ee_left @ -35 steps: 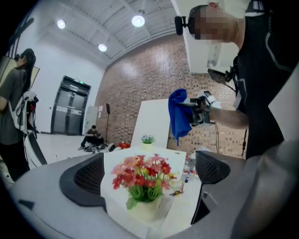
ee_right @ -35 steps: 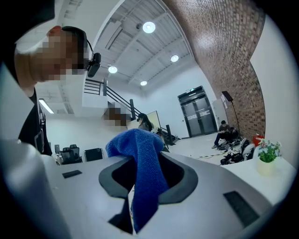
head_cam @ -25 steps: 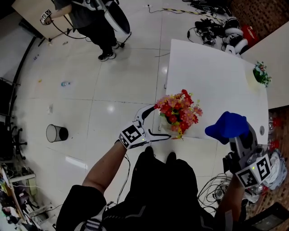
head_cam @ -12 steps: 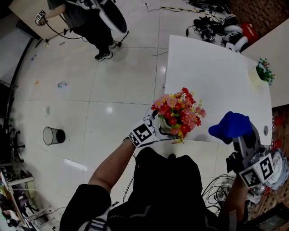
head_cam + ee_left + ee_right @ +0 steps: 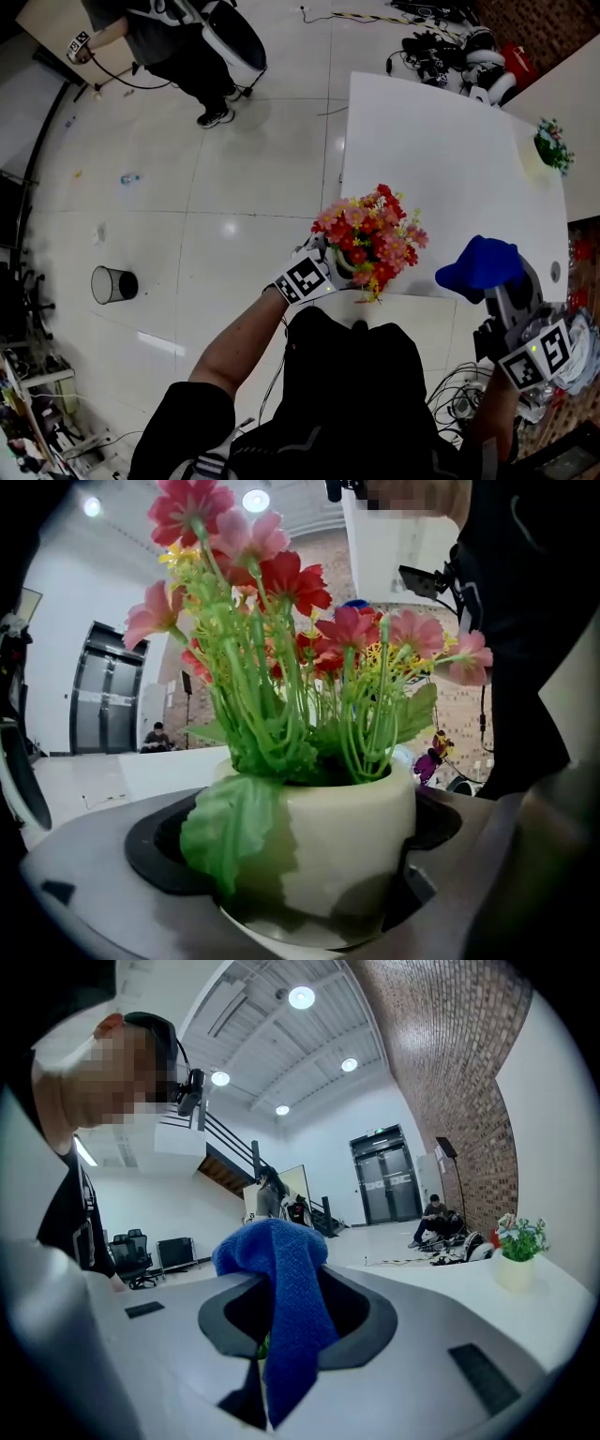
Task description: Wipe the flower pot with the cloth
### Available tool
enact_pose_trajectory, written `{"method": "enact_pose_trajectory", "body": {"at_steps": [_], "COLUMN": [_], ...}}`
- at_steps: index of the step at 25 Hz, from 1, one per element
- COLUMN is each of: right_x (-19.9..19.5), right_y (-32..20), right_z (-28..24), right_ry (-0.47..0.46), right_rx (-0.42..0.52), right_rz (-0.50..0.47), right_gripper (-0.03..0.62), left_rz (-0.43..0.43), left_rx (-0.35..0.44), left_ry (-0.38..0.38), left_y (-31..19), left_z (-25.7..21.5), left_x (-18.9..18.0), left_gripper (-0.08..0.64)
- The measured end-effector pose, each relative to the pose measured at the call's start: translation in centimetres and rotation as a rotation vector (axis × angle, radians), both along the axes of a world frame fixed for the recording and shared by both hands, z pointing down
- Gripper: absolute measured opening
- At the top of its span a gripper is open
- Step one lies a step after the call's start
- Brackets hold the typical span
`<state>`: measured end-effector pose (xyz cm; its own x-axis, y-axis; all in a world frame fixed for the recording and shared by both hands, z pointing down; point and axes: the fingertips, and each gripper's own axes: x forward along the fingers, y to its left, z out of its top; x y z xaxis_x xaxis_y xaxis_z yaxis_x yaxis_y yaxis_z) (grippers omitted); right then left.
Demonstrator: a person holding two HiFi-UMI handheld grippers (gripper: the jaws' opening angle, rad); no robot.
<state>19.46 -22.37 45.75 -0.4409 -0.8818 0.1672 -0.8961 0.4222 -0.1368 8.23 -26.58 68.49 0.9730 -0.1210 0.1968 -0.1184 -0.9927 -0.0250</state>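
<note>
Gripping the cream round ceramic flower pot [image 5: 328, 836], the left claw [image 5: 330, 266] had one jaw on each side of the pot wall, and the pot filled the gap between them. In the left gripper view a large green leaf [image 5: 225, 832] hung over the pot's rim and down its front. Red, pink and yellow artificial flowers [image 5: 370, 230] on green stems rose from the pot and hid most of it in the head view. The pot stood at the near edge of the white rectangular desk [image 5: 441, 159], close to its near left corner.

The right claw [image 5: 497, 279] was clamped on the blue terry cloth [image 5: 480, 262]. In the right gripper view the cloth bunched above the jaws and one fold hung down between them. The cloth was held to the right of the flowers, apart from them, over the desk's near edge.

A small white pot with a green plant [image 5: 551, 150] stood at the far right of the desk. On the glossy tiled floor [image 5: 234, 187], a dark round waste bin [image 5: 112, 283] stood well to the left. Farther off, a person in dark clothes [image 5: 178, 37] stood beyond the desk's left side.
</note>
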Motion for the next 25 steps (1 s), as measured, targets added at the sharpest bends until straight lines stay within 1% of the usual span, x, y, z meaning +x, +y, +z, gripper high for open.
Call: {"method": "enact_pose_trajectory", "body": {"at_steps": [3,8,11,14,17,19,22,25], "right_x": [0.1,-0.3,-0.6,-0.5,-0.2,-0.1,-0.4,-0.9], "right_y": [0.1,0.2,0.1,-0.1,0.1,0.2,0.5,0.8], "right_z": [0.1,-0.6,-1.2,-2.4,-4.0,-5.3,-7.7,-10.8], "right_ry": [-0.003,0.009,0.002,-0.014,-0.034,-0.052,-0.087,-0.121], "right_rx": [0.000,-0.002,-0.001,0.005,0.013,0.022,0.043,0.077], "right_rz": [-0.002,-0.018,-0.032,-0.045,-0.060,-0.071,-0.088,-0.114], "right_gripper": [0.098,0.098,0.098,0.098,0.098,0.098,0.098,0.098], "left_rz": [0.013,0.006,-0.007,-0.037,-0.077,-0.119,-0.198,-0.243], "left_rx": [0.011,0.009,-0.024,-0.056,-0.073,-0.073,-0.096,-0.093], "left_ry": [-0.020,-0.020,-0.014,-0.001,0.041,0.074,0.138,0.150], "left_y": [0.3,0.4,0.5,0.7,0.7,0.4,-0.1,-0.3], "left_z": [0.5,0.5,0.2,-1.1,-4.3,-7.2,-13.4,-20.0], "left_x": [0.2,0.1,-0.4,-1.3,-1.9,-2.4,-3.7,-4.9], "left_gripper": [0.586,0.580,0.580,0.578,0.577,0.577,0.577,0.577]}}
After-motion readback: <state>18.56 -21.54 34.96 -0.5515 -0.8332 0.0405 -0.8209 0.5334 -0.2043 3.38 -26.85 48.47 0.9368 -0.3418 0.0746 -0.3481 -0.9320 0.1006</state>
